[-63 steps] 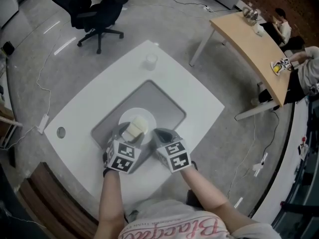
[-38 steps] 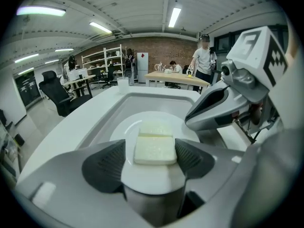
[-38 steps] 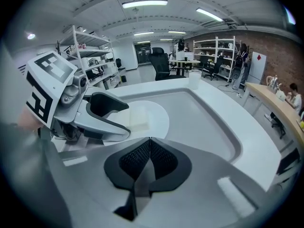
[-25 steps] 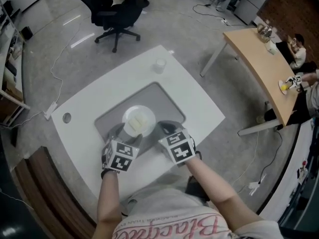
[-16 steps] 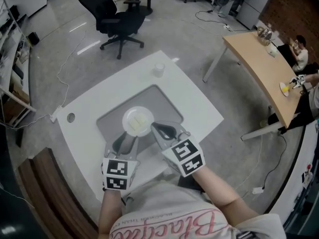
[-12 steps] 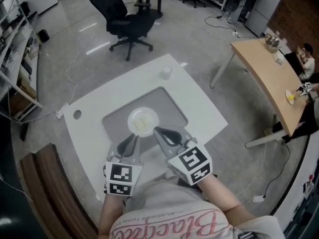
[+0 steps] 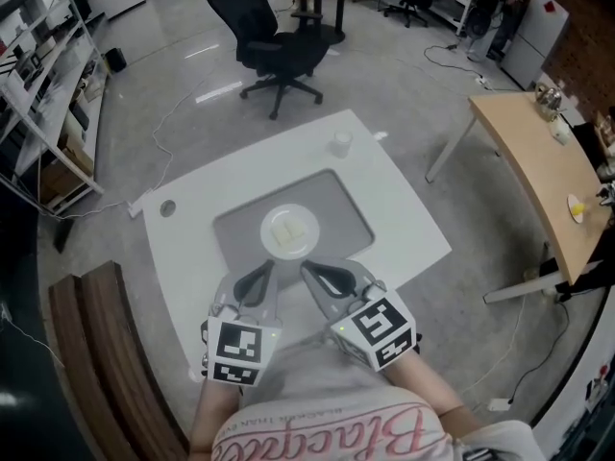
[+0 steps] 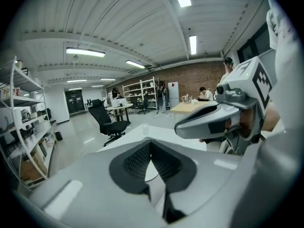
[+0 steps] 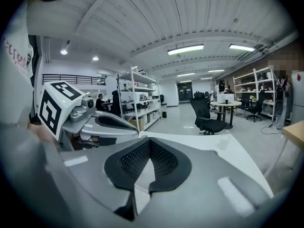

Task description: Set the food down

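Head view, one plate (image 7: 267,231) bearing food (image 7: 291,230), one cup (image 7: 341,143)

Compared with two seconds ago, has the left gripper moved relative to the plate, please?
Yes. The left gripper has drawn back toward the person, off the plate, leaving the food on it; its jaws are shut, empty.

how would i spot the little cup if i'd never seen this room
Find the white table mid-floor. Past its grey mat, near the far corner, stands a small pale cup, alone on bare tabletop, unlike the plate.
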Demonstrator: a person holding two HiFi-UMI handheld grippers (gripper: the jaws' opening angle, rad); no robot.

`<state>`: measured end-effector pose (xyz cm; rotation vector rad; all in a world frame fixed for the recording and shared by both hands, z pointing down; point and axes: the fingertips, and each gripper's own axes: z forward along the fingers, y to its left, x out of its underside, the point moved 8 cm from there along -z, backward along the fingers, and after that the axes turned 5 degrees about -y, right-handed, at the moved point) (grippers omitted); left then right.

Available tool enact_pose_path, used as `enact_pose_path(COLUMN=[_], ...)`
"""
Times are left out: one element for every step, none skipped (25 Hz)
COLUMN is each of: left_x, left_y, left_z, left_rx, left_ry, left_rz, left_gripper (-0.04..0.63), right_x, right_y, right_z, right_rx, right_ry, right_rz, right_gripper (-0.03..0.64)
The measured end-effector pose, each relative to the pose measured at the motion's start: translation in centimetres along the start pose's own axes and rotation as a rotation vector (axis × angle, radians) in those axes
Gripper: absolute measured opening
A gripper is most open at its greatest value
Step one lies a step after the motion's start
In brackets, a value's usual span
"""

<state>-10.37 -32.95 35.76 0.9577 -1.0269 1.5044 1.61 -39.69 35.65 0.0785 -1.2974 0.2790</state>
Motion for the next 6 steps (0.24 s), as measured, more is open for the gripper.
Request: enact_pose_path(left_x=[-0.08, -0.13, -0.14, -0.12, -0.08, -0.03], left_y=[-0.09, -0.21, -0.35, -0.5, -0.64, -0.78], left_z=[-0.07, -0.1, -0.12, -0.13, -0.14, -0.14], left_rx=[0.001, 0.001, 0.002, 0.002, 0.002, 0.002], left_ry=[-0.003, -0.006, -0.007, -0.006, -0.005, -0.003], left_rz=[-0.002, 0.0, 0.006, 0.014, 0.023, 0.031], left_gripper=[-0.002, -0.002, -0.002, -0.002, -0.002, -0.002], right_x=[-0.06, -0.08, -0.09, -0.11, -0.14, -0.17], right_y=[0.06, 0.15, 0.25, 0.36, 0.47, 0.59], right_z=[-0.09, -0.18, -0.27, -0.36, -0.47, -0.57], right_rx=[-0.005, -0.007, -0.005, 0.002, 0.01, 0.018], right_ry=[-0.005, -0.01, -0.015, -0.02, -0.026, -0.032], right_rz=[-0.003, -0.004, -0.005, -0.006, -0.006, -0.006], right_gripper=[0.0, 0.0, 0.0, 0.0, 0.0, 0.0])
